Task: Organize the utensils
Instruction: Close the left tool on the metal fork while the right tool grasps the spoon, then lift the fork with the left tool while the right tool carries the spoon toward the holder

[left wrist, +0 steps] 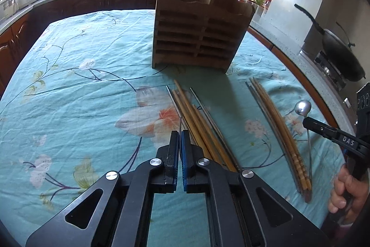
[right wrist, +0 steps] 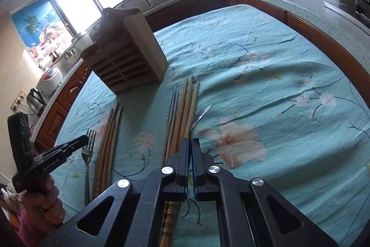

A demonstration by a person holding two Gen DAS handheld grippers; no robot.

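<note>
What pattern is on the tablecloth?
The turquoise tablecloth bears pale flowers on dark branches; clearest in right wrist view.

"DAS" stands in white on the right gripper (left wrist: pixel 307 123); the white print on the left gripper (right wrist: pixel 85 138) is too blurred to read.

Left gripper (left wrist: pixel 180 134) hides the chopsticks' (left wrist: pixel 196 122) near ends.

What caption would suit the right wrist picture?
Black gripper fingers shut on a metal spoon beside wooden chopsticks on the floral turquoise tablecloth.
</note>
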